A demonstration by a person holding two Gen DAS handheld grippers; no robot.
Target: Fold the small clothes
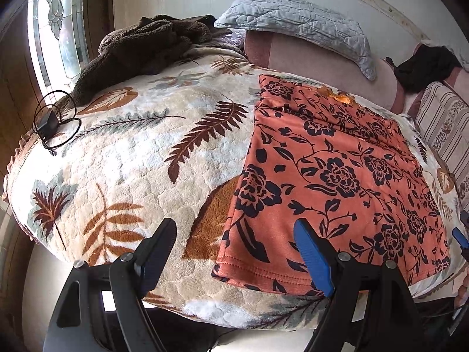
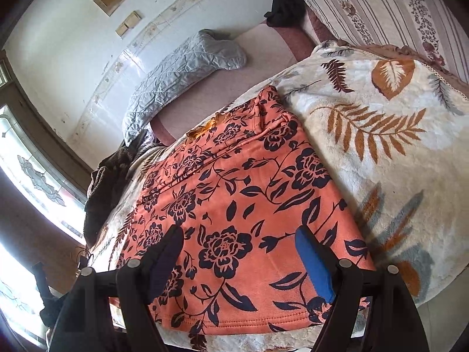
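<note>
Left gripper [image 1: 234, 252]: fingers [image 1: 312, 261] spread wide, blue pads showing, nothing between them, above the near edge of the bed; one finger over the cream plush blanket with brown and grey leaf print [image 1: 132, 152], the other over the near hem of the orange fleece garment with dark navy flower print [image 1: 331, 170]. Contact with the cloth cannot be told. Right gripper [image 2: 240, 259]: fingers [image 2: 313, 264] likewise wide apart, holding nothing, both over the garment's near hem. Garment lies flat and spread on the blanket, hem toward the grippers, far end bunched with a bright orange patch. Beyond it: grey quilted pillow [image 1: 296, 23] against the white wall, pink mattress below it. Dark brown fuzzy throw [image 1: 140, 47] heaped at the blanket's far left corner; black charger with looped cable [image 1: 48, 123] near the left edge. Striped floral cushion [image 2: 395, 8] at right.
</note>
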